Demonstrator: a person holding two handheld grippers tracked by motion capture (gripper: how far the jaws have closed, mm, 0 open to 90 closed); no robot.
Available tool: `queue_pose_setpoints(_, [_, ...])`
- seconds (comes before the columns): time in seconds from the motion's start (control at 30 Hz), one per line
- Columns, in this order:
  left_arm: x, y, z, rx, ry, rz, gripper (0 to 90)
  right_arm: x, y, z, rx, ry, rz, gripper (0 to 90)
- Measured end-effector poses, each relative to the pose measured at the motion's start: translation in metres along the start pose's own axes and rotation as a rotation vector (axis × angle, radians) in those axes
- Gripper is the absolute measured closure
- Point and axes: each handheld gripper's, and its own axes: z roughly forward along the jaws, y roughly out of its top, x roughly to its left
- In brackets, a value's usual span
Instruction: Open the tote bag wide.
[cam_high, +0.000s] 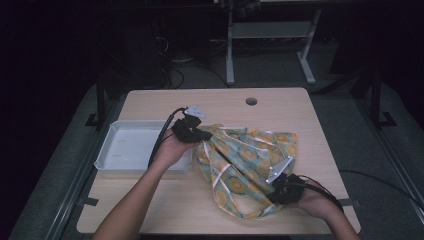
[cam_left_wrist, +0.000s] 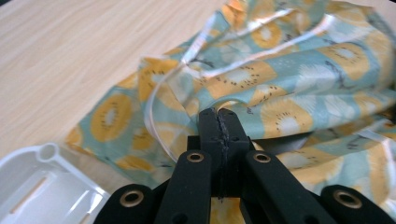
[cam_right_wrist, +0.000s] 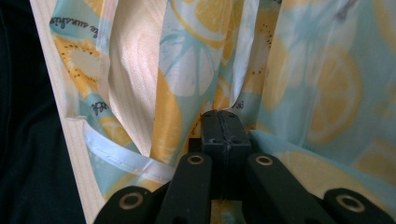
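A teal cloth (cam_high: 247, 155) printed with yellow fruit slices and edged with white trim lies crumpled on the wooden table (cam_high: 210, 102). My left gripper (cam_high: 202, 136) is at the cloth's upper left corner, next to the tray. In the left gripper view its jaws (cam_left_wrist: 219, 115) are shut, pinching a fold of the cloth (cam_left_wrist: 289, 79). My right gripper (cam_high: 274, 194) is at the cloth's lower right corner near the table's front. The right gripper view has its jaws (cam_right_wrist: 220, 115) shut on the cloth's edge (cam_right_wrist: 187, 56), and the fabric hangs in folds ahead of them.
A shallow white tray (cam_high: 125, 145) stands on the table's left side, just under my left hand; its corner (cam_left_wrist: 42, 186) is close beside the cloth. A round cable hole (cam_high: 251, 101) is at the table's back. The table's edge (cam_right_wrist: 49, 88) runs near my right gripper.
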Motion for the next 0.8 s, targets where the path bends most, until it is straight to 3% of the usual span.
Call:
queue_pose_setpoints(0.07, [0.004,0.0,0.003,-0.001,0.014,-0.016,90.0,0.0,0.0,0.0,-0.002,0.002,-0.001,89.7])
queue_pose_setpoints(0.3, [0.016,0.005,0.017,0.028,0.055,-0.017,90.0,-0.001,-0.001,0.0,-0.001,0.012,0.005,89.7])
queue_pose_setpoints(0.57, [0.012,0.004,0.023,0.05,0.022,-0.022,90.0,0.002,0.001,-0.001,0.009,-0.001,-0.015,88.9])
queue_pose_setpoints(0.67, [0.011,0.006,0.023,0.064,0.017,0.014,90.0,0.002,0.002,-0.007,-0.02,-0.007,0.0,85.0])
queue_pose_setpoints(0.8, [0.008,0.006,0.025,0.069,0.006,0.005,90.0,0.001,0.002,-0.024,-0.075,-0.048,0.029,78.4])
